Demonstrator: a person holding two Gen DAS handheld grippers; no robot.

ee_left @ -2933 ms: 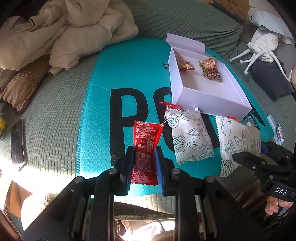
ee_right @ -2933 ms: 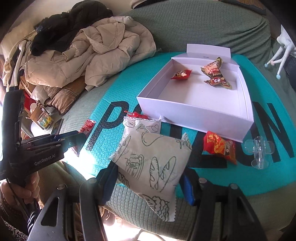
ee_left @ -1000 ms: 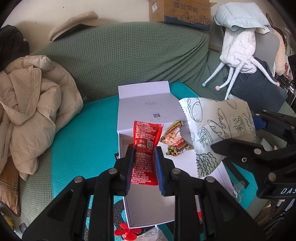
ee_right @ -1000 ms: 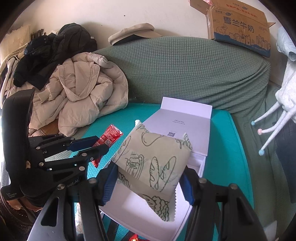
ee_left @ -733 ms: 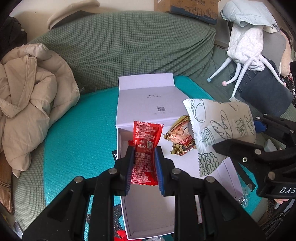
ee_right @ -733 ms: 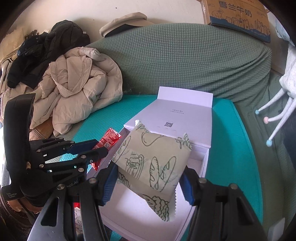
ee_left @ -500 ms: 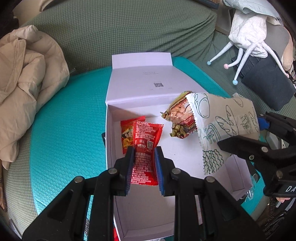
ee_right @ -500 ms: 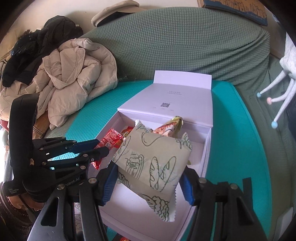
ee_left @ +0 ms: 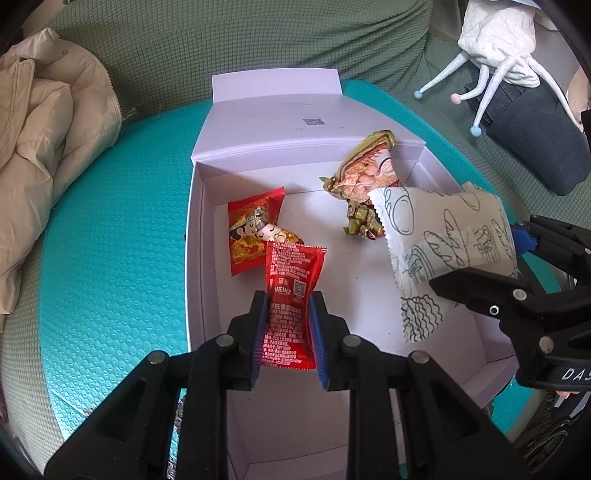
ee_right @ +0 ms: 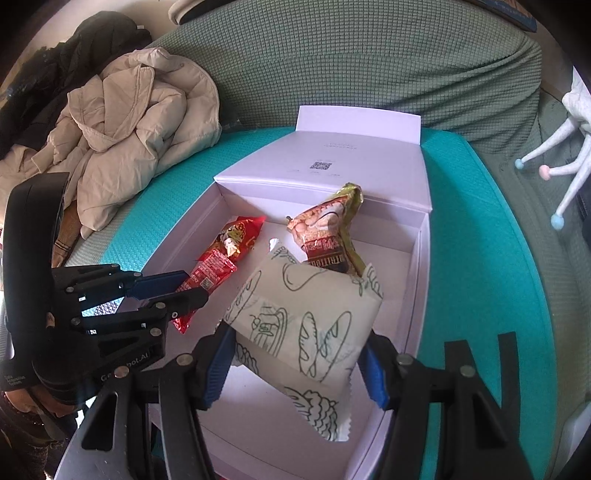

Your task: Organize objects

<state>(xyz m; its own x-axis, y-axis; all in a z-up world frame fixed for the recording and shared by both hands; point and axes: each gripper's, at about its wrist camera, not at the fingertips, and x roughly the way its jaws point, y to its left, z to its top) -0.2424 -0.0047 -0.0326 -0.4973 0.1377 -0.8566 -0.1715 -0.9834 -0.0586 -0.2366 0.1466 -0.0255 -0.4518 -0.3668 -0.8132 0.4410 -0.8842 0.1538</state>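
Over the open white box [ee_left: 461, 373], both grippers point steeply down with a packet each. The left gripper [ee_left: 287, 325] is clamped narrow on a red Heinz ketchup sachet [ee_left: 291, 291]: glossy foil, white print, crimped edges, its upper half standing clear of the blue pads above the box floor. The right gripper [ee_right: 297, 363] grips a pale bread-print pouch [ee_right: 310, 317] across its width, jaws part-way apart; the pouch is cream with dark line drawings of loaves and has zigzag-cut ends, one hanging below the pads over the box interior.

Inside the box lie a red candy packet with two cartoon figures [ee_left: 251, 229] near the left wall and a crumpled nut snack bag [ee_left: 364, 177] toward the back right, leaning at the rear wall. The box sits on a teal bubble-textured mat [ee_left: 110, 240] spread on a green sofa [ee_left: 258, 40], its lid flap [ee_left: 280, 110] folded back.

From the left wrist, the cartoon faces on the candy packet read plainly, and a white plush toy [ee_left: 498, 33] on dark cloth shows at upper right. From the right wrist, the candy packet is seen edge-on, the beige padded jacket [ee_right: 136, 122] shows in full with dark clothing [ee_right: 74, 55] behind it, and black lettering on the mat [ee_right: 476, 369] shows beside the box.
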